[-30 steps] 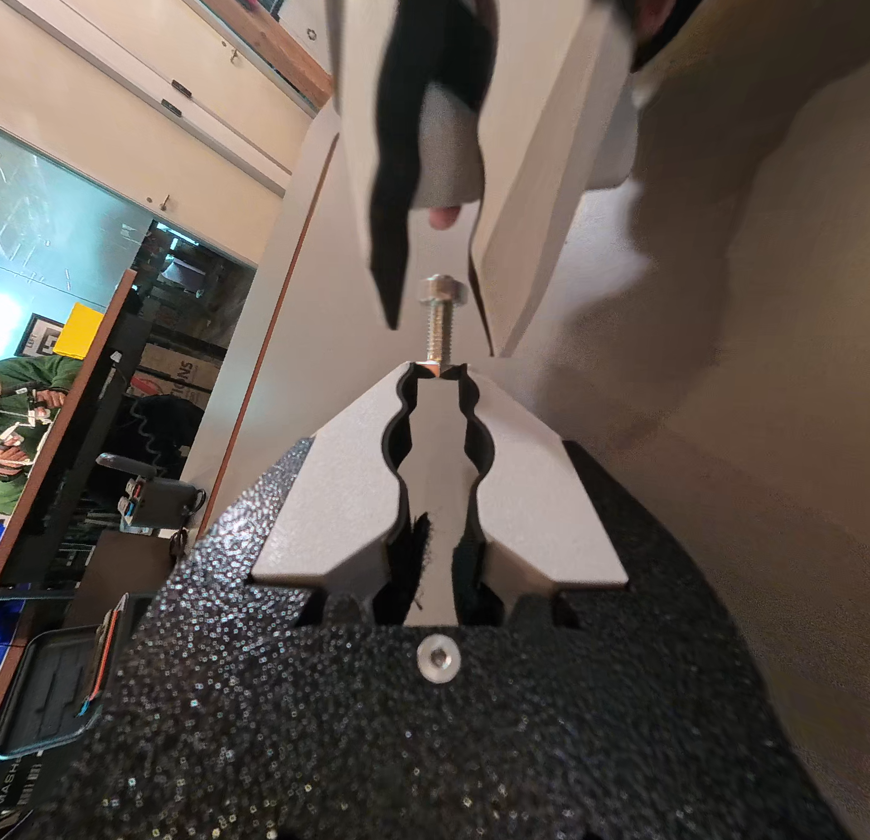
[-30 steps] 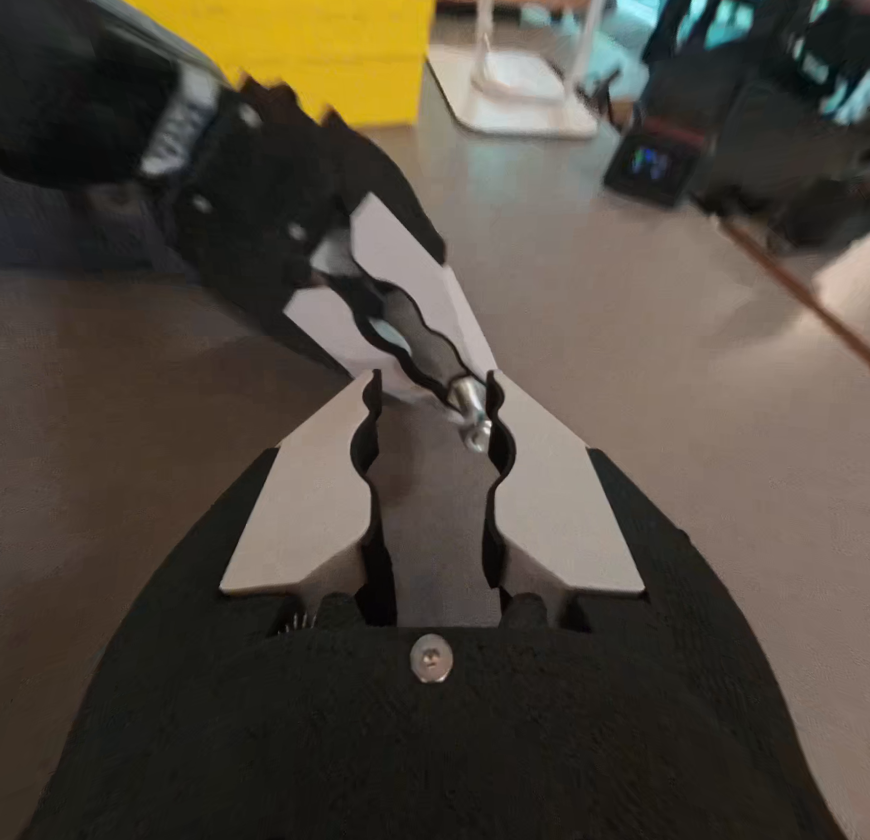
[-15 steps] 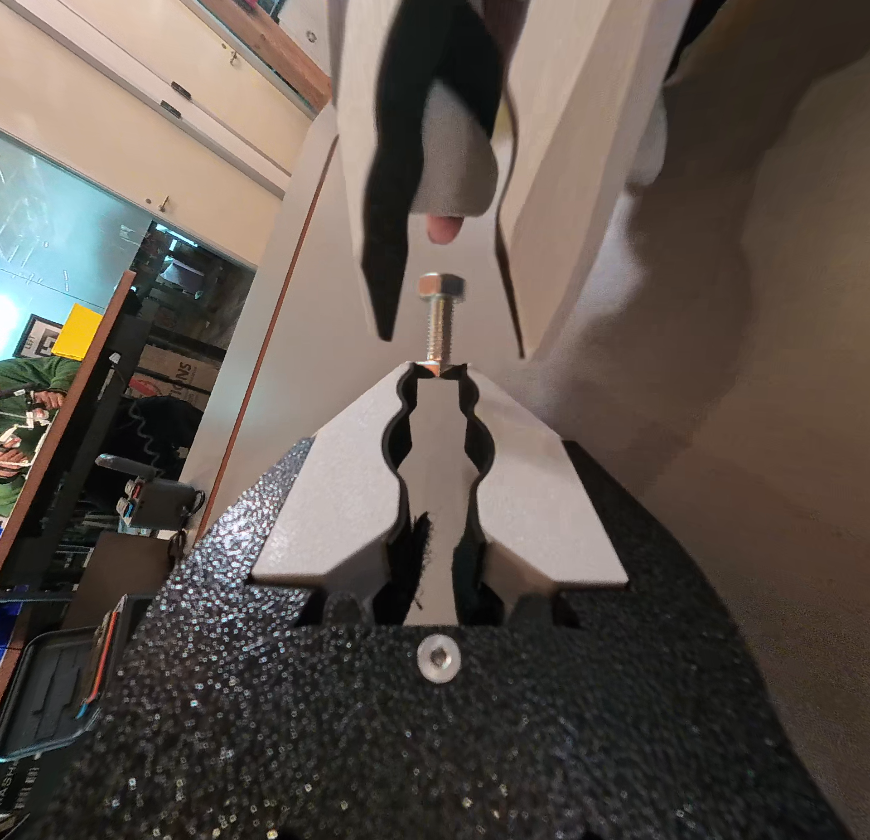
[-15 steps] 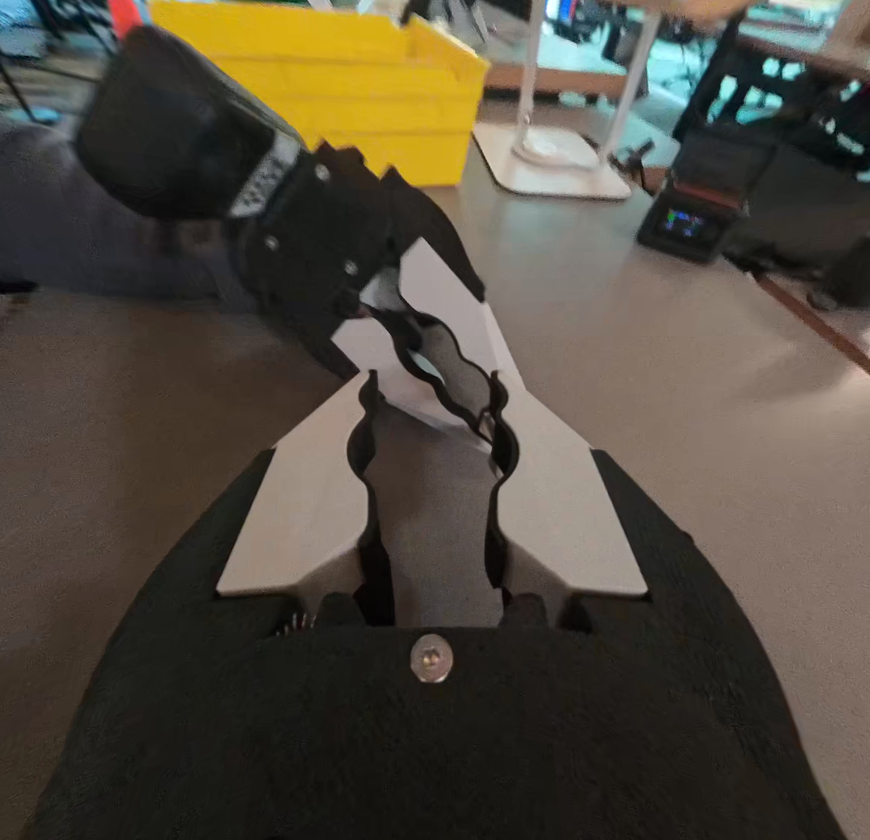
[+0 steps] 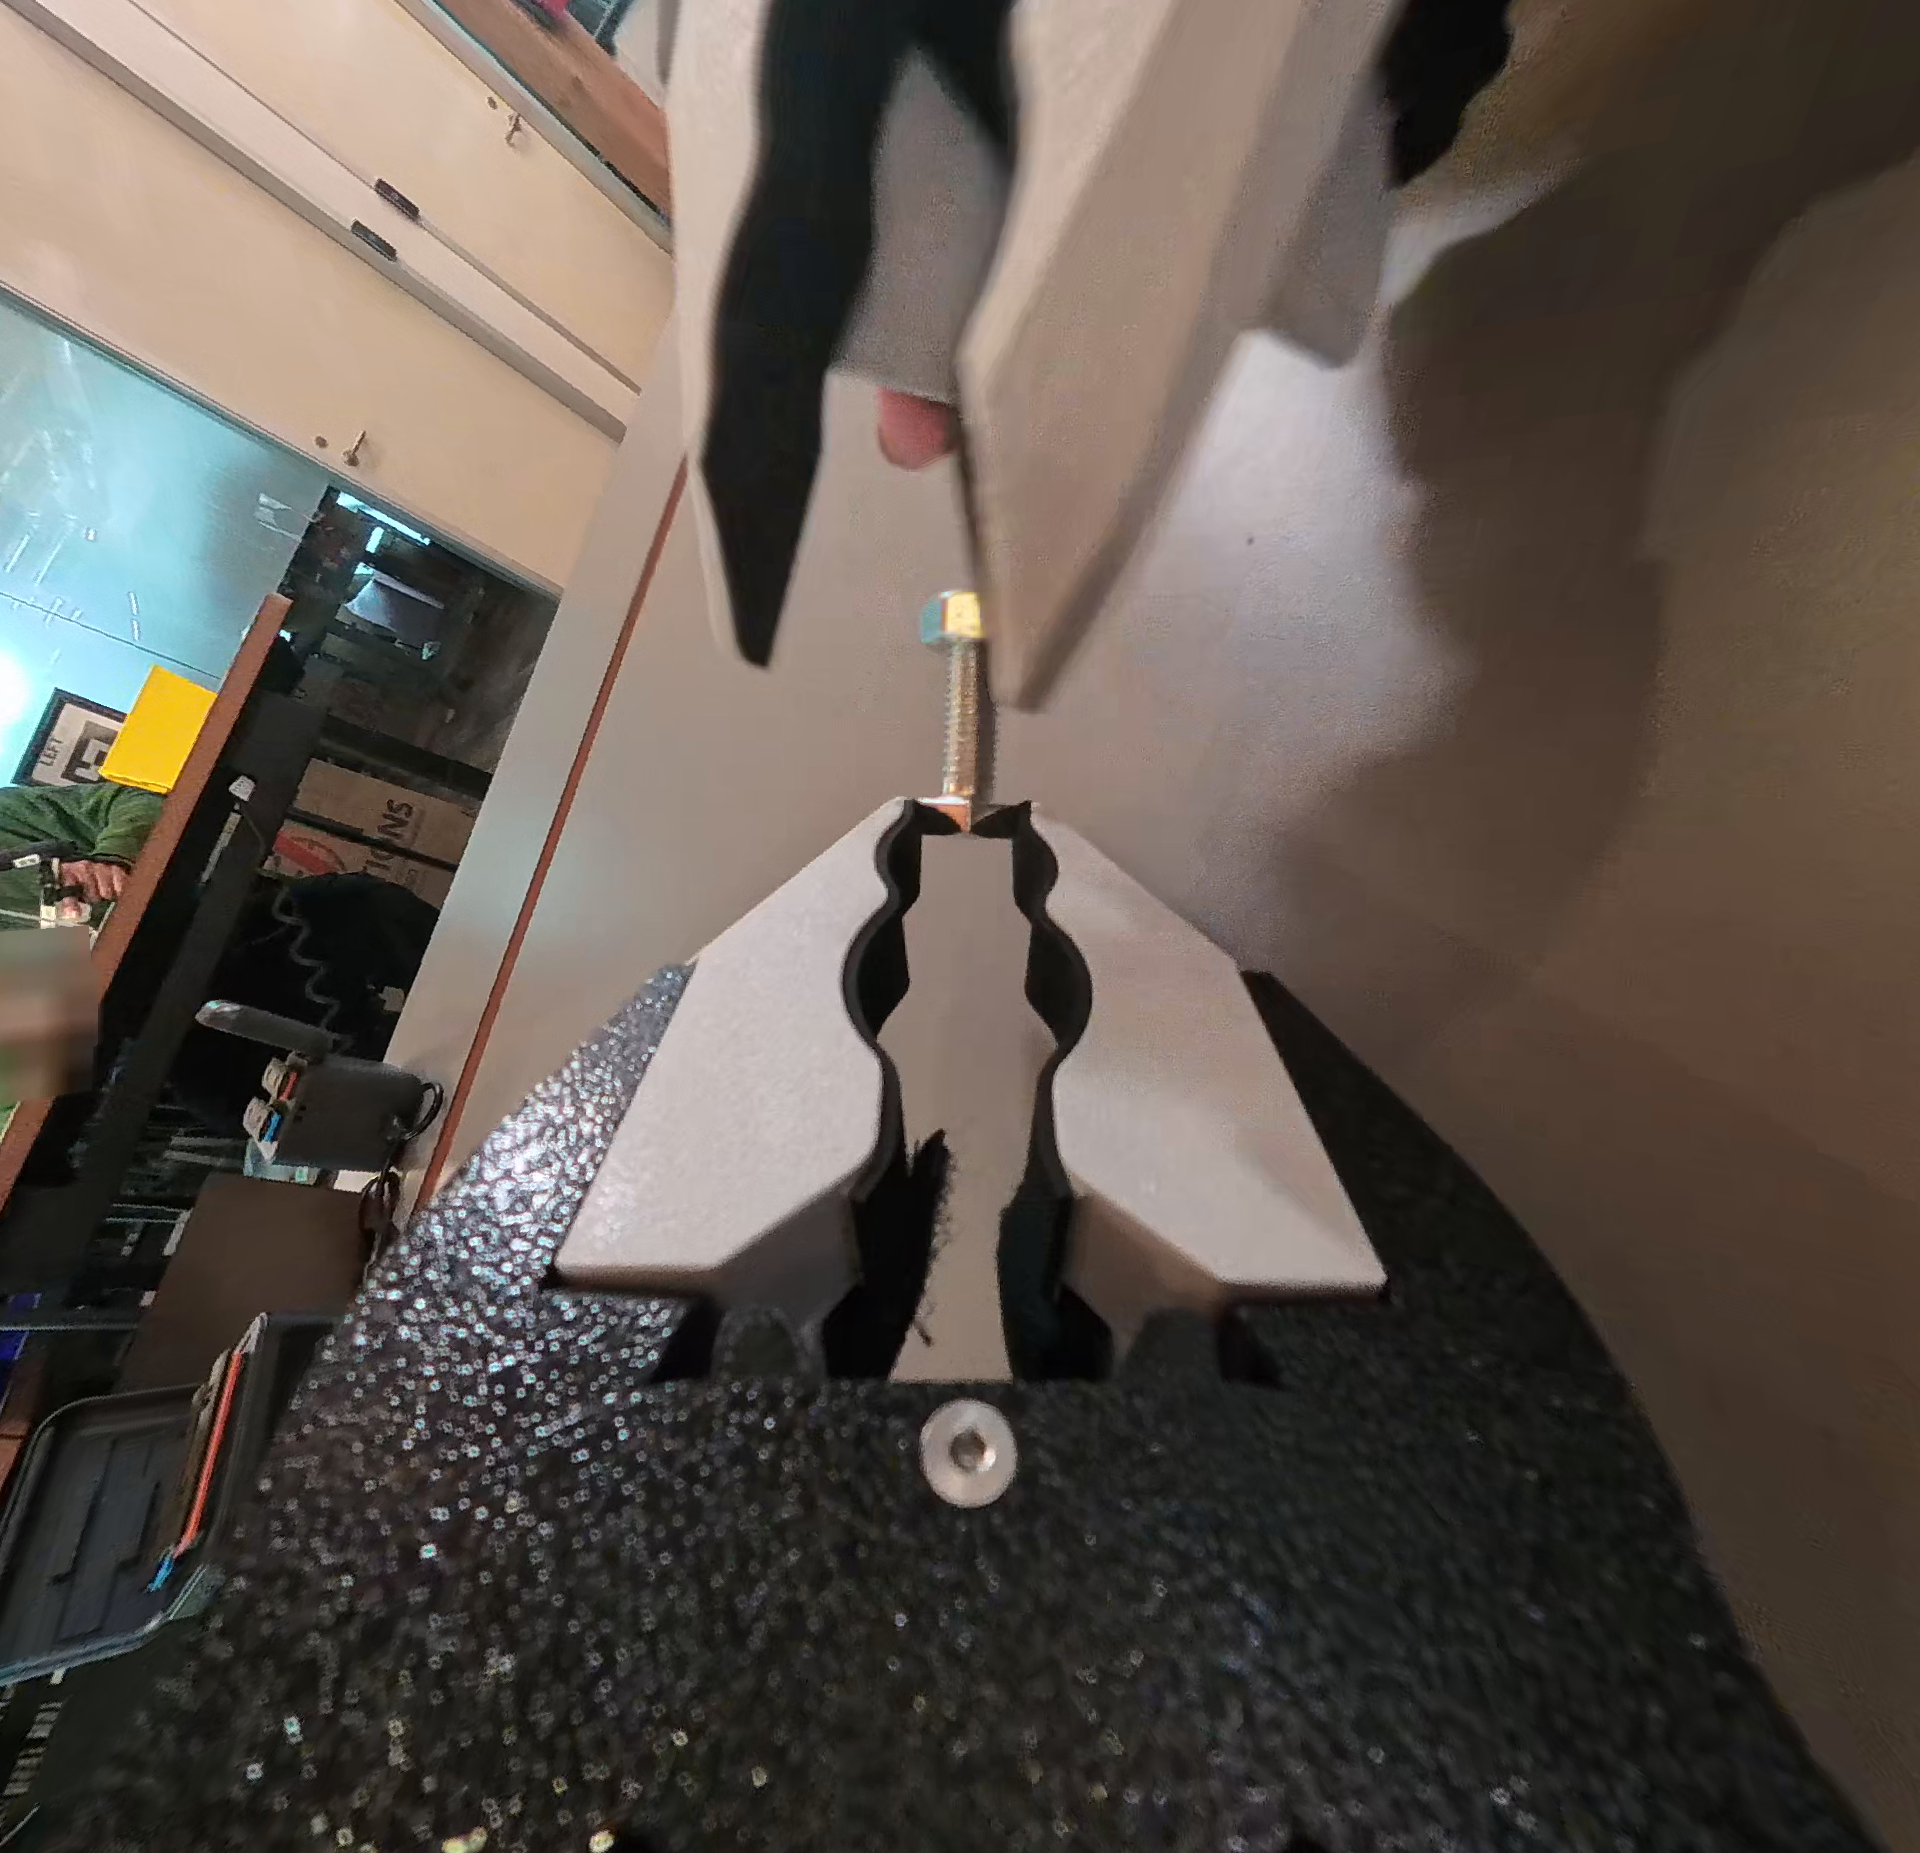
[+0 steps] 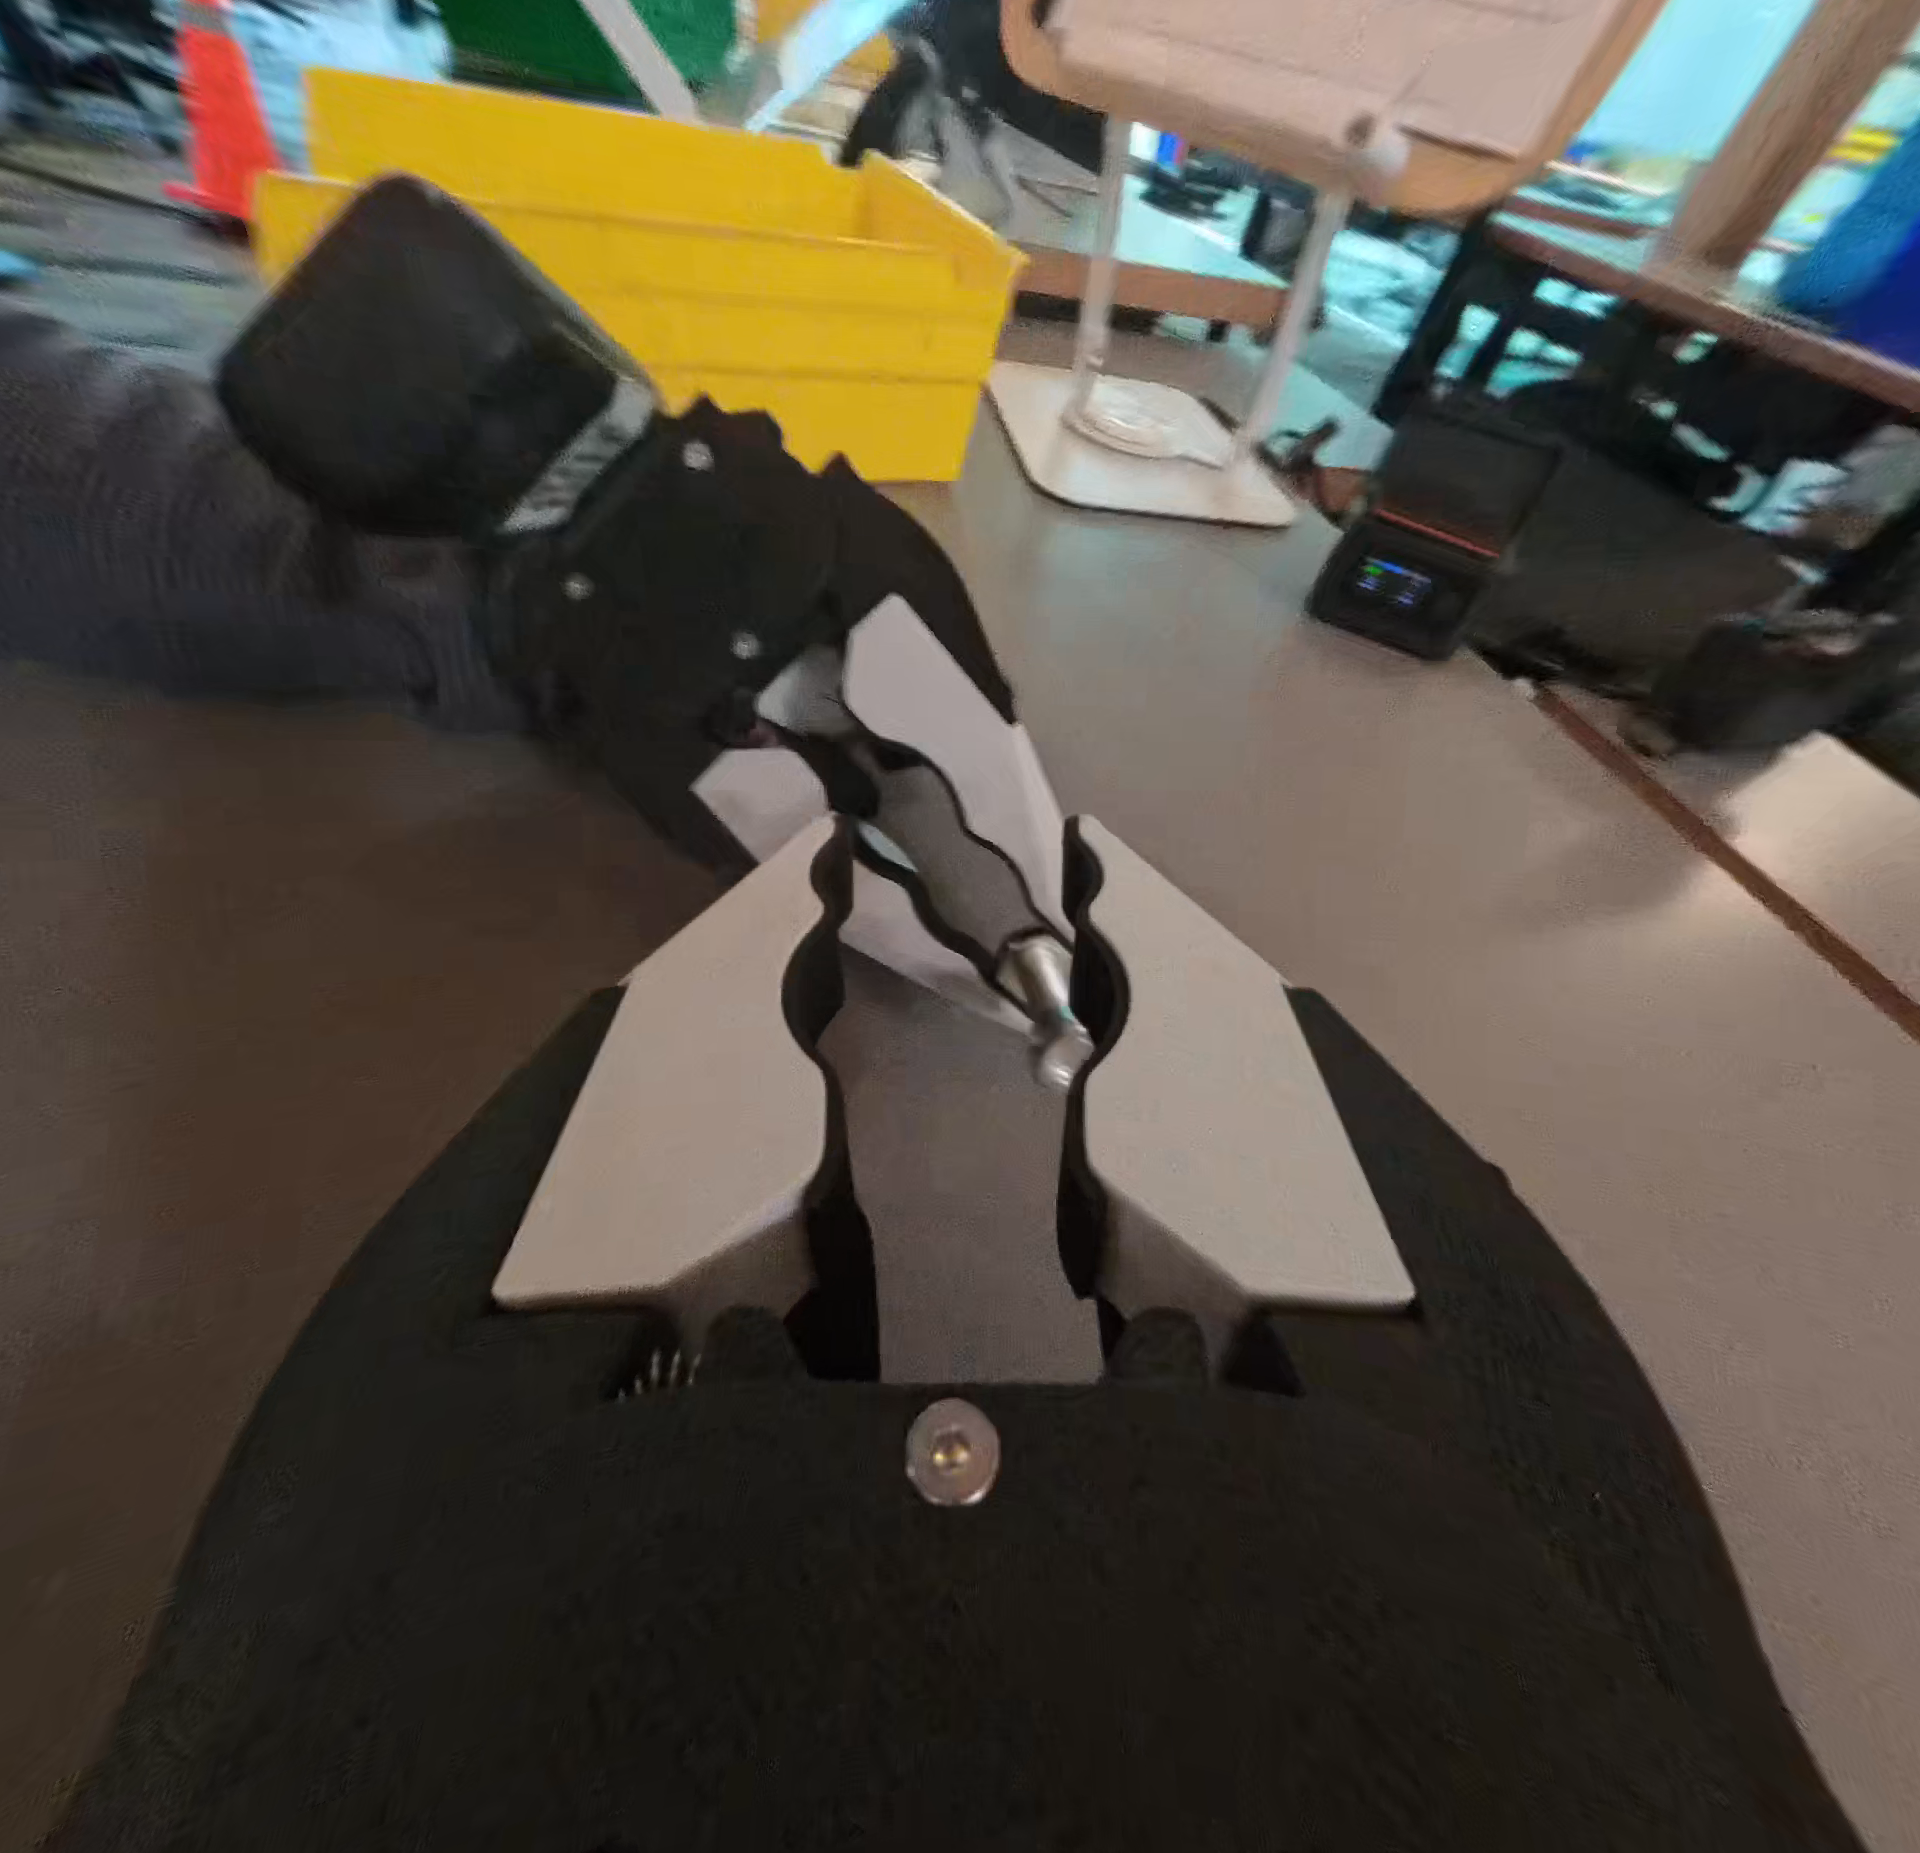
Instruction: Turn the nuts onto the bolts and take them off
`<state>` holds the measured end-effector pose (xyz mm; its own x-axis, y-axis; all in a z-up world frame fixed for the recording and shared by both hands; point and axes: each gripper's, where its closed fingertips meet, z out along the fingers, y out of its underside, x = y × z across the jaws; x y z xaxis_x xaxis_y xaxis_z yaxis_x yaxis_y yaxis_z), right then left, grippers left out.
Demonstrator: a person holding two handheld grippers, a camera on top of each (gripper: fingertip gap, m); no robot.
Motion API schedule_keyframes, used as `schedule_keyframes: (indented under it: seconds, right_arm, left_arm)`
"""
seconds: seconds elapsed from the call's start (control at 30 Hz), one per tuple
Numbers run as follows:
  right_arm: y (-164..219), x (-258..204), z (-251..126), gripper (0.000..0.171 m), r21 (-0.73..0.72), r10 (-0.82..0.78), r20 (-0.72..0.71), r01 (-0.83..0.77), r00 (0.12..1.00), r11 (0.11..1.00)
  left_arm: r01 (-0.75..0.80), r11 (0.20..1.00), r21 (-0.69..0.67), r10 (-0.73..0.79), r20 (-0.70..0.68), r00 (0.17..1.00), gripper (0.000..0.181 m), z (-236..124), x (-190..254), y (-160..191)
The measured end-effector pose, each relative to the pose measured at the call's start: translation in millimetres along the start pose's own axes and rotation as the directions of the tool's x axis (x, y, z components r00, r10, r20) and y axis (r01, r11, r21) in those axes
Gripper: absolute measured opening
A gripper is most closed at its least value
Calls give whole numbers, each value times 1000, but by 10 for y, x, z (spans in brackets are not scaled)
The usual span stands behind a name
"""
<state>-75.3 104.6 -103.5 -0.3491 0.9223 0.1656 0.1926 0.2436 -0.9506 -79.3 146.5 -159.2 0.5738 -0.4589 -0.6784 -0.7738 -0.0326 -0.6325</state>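
Note:
My left gripper (image 5: 964, 814) is shut on one end of a silver bolt (image 5: 961, 723), which points away from it. A hex piece (image 5: 948, 621) sits at the bolt's far end; I cannot tell whether it is the head or a nut. My right gripper (image 5: 888, 671) comes in from above, open, with its fingers on either side of that hex end. Its right finger (image 5: 1049, 515) overlaps the hex. In the right wrist view my right gripper (image 6: 951, 837) is open. The bolt (image 6: 1044, 1003) lies between its fingers, close against the right one, held by the left gripper (image 6: 1013, 956).
The grey-brown table (image 6: 1403, 972) lies under both grippers. A yellow bin (image 6: 644, 276), a white stand base (image 6: 1153, 453) and a small black device with a screen (image 6: 1392, 577) stand at the back. A dark sleeve (image 6: 156, 556) is behind the left gripper. A black case (image 5: 94, 1512) is at the left. Spacing between my two grippers at the tips: around 6 cm. About 35 cm separates my left fingertips from the black case (image 5: 94, 1512).
My right gripper has shifted sideways, so its right finger now overlaps the hex end. In the right wrist view the bolt shows again between the fingers. The left gripper holds still.

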Motion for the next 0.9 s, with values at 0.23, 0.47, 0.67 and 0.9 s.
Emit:
schedule_keyframes:
  seconds: [0.23, 0.47, 0.67, 0.9]
  right_arm:
    - [662, 78, -41, 44, -327, 284, -8, -271, 959, 905]
    - [45, 75, -1, 40, -41, 41, -36, -43, 999, 998]
    - [658, 133, -49, 45, -317, 256, -44, -256, 966, 913]
    - [324, 164, -24, 41, -190, 125, -82, -139, 989, 972]
  left_arm:
    - [-5, 1000, -3, 5, 1, 1000, 16, 1, 1, 0]
    - [11, 1000, 1, -11, 3, 1000, 16, -2, -8, 0]
    - [2, 1000, -3, -2, -1, 1000, 16, 1, -2, 0]
    - [-9, 1000, -10, 9, 3, 1000, 16, 4, -3, 4]
